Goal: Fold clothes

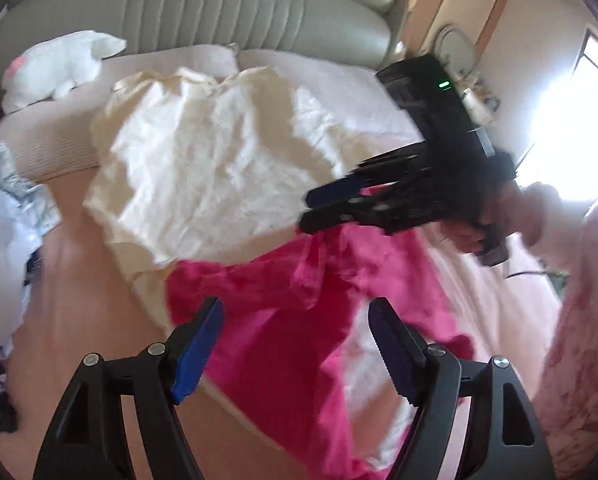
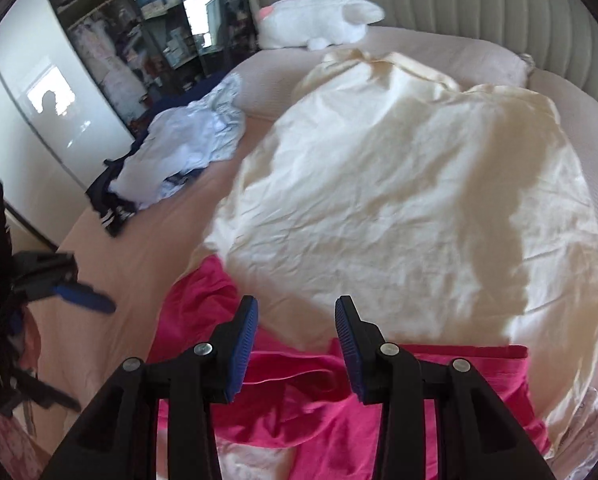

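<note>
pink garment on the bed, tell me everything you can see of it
The pink garment is a bright magenta piece of soft, thin-looking cloth, crumpled and unfolded, with a straight hemmed edge on one side. It lies on the bed at its near end, and the cream sheet-like cloth borders or overlaps its far edge. Its exact type is unclear. Neither gripper's pads press on it.

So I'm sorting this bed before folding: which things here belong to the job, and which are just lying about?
For the job:
pink garment
cream garment
pile of pale blue and dark clothes

Just lying about:
white plush toy
pillow
headboard
</note>
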{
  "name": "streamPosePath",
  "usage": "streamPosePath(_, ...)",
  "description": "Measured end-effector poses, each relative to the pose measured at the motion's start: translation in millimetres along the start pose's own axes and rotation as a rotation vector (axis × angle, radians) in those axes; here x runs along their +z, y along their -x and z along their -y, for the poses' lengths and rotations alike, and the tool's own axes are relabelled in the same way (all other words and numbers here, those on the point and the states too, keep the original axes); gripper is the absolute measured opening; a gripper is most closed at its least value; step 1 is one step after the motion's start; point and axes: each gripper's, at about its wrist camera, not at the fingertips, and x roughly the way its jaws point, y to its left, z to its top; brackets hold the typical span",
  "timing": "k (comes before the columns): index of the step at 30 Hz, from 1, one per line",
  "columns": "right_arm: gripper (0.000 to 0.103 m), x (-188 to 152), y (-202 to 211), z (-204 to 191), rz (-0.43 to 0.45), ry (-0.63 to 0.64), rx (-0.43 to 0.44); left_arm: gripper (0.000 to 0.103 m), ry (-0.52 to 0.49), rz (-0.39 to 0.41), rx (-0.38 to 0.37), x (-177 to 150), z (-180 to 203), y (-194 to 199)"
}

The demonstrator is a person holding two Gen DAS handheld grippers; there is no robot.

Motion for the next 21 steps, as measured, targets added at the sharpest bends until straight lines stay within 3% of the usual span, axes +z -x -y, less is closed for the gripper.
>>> streamPosePath(1, 0.039, -3.6, -11.3, -13.2, -0.048, 0.043, 0.046, 0.071, -0.014, -0.072, 0.035, -9.5, -5.4, -11.3)
streamPosePath(3, 0.039, -12.8, -31.3, -38.3, -0.133, 0.138, 0.109, 0.068, -0.023, -0.128, 0.003, -28.0, -5.8, -25.3)
streamPosePath(5, 0.039, -23.9, -46.5, -57.3, -0.198, 0.231, 0.13, 0.065, -0.045, -0.106, -0.035, -42.3, 5.7, -27.5)
streamPosePath(8, 0.039, -33.6, -58.0, -60.7, -0.254, 0.266, 0.104, 0.061, -0.131, -0.087, 0.032, -51.8, 24.6, -42.3)
streamPosePath(10, 0.039, -28.5, -59.1, -50.5, -0.206, 0.228, -0.013, 0.058, -0.131, -0.121, -0.033, -56.0, 33.4, -56.0)
streamPosePath(13, 0.039, -11.5, -59.5, -21.2, -0.037, 0.115, -0.334, 0.058, -0.192, -0.203, -0.138, -68.7, 63.0, -75.6)
streamPosePath(15, 0.039, -6.3, -58.5, -3.2, 0.056, 0.059, -0.412, 0.058, -0.31, -0.219, -0.089, -78.5, 87.7, -82.3)
streamPosePath(17, 0.039, -3.6, -47.0, 8.5, 0.065, -0.019, -0.415, 0.058, -0.271, -0.205, -0.122, -72.7, 79.2, -75.8)
streamPosePath(19, 0.039, -8.1, -17.6, 11.5, 0.139, -0.055, -0.348, 0.058, -0.095, -0.15, -0.17, -57.7, 43.8, -62.1)
streamPosePath(21, 0.039, -15.0, 7.4, 8.7, 0.174, -0.047, -0.262, 0.058, -0.004, -0.081, -0.097, -47.2, 10.8, -47.2)
